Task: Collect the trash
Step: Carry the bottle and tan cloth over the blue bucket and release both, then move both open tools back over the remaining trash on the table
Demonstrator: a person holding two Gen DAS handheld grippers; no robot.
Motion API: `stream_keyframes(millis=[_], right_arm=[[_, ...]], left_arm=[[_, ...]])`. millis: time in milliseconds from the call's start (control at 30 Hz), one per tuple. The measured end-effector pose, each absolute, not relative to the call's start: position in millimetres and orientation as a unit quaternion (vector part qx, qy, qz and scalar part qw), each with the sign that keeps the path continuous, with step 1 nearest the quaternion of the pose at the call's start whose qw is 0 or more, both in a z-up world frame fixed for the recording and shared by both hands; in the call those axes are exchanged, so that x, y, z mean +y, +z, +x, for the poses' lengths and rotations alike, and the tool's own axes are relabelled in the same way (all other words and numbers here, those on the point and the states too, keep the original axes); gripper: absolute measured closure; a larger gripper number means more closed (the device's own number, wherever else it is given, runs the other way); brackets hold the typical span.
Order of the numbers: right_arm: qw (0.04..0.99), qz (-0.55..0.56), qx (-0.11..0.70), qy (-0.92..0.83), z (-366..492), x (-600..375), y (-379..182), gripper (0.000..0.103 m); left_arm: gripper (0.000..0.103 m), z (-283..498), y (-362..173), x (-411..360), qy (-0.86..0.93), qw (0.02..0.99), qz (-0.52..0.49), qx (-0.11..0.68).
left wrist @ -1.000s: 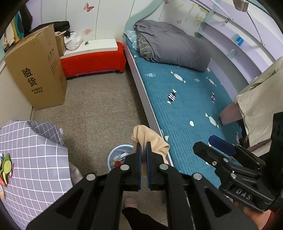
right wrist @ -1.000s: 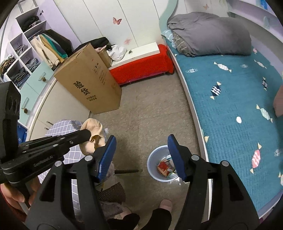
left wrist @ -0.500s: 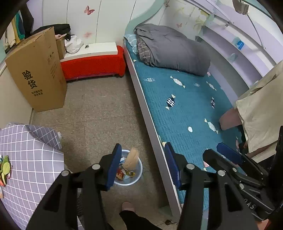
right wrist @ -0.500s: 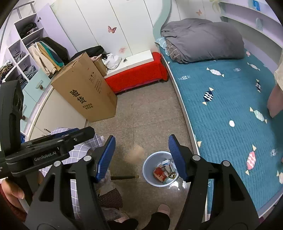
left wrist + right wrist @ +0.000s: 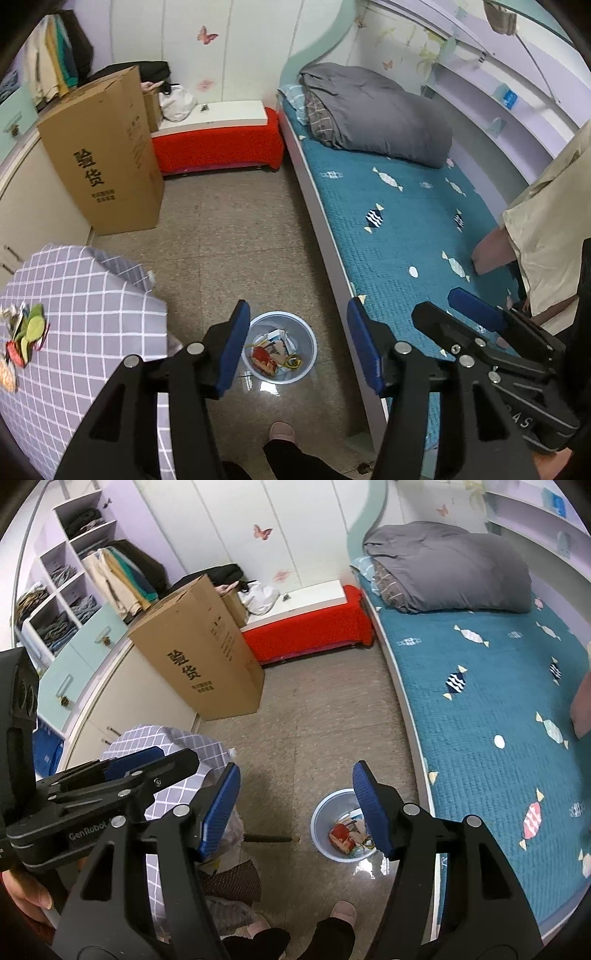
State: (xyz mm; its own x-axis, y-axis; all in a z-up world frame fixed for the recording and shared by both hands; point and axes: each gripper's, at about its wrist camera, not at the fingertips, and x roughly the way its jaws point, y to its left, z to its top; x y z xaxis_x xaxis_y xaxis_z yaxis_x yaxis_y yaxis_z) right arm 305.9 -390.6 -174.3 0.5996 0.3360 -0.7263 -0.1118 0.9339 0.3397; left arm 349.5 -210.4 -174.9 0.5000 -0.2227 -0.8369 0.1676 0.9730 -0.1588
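A pale blue trash bin [image 5: 308, 338] stands on the floor beside the bed, with red and white wrappers [image 5: 271, 356] inside. My left gripper [image 5: 297, 306] hovers above it. Its jaws are opening, with nothing between the blue pads. My right gripper [image 5: 295, 768] is open and empty, above the floor just left of the bin [image 5: 321, 827]. Each gripper shows in the other's view: the right one [image 5: 461, 306] over the bed edge, the left one [image 5: 147, 760] over the checked cloth. More wrappers [image 5: 26, 332] lie on that cloth.
A table under a grey checked cloth [image 5: 85, 295] stands to the left and a teal bed [image 5: 406, 221] to the right. A tall cardboard box [image 5: 103, 155] and a red bench [image 5: 218, 144] stand further back. The person's foot [image 5: 282, 432] is just in front of the bin.
My left gripper was shut on a beige piece; it opened and the piece fell toward the bin and is no longer seen. Both views have shifted slightly.
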Motion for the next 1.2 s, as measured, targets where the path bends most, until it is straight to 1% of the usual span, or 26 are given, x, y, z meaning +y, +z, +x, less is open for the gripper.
stream_keyframes(millis=[333, 567, 867, 1200], right_arm=[[0.878, 0.104, 0.431, 0.180, 299.0, -338.6, -168.7, 0.040], [0.861, 0.082, 0.443, 0.236, 301.9, -275.6, -170.9, 0.040], [0.841, 0.055, 0.456, 0.287, 296.9, -167.7, -175.5, 0.039], [0.830, 0.066, 0.472, 0.288, 298.5, -31.6, -193.1, 0.039]], left_arm=[[0.047, 314.7, -171.3, -155.8, -0.059, 0.872, -0.058, 0.482], [0.047, 286.4, -168.9, -86.9, 0.004, 0.871, -0.091, 0.483], [0.045, 257.9, -171.7, 27.5, 0.067, 0.864, -0.142, 0.479], [0.045, 250.4, -197.1, 200.5, 0.111, 0.841, -0.197, 0.492]])
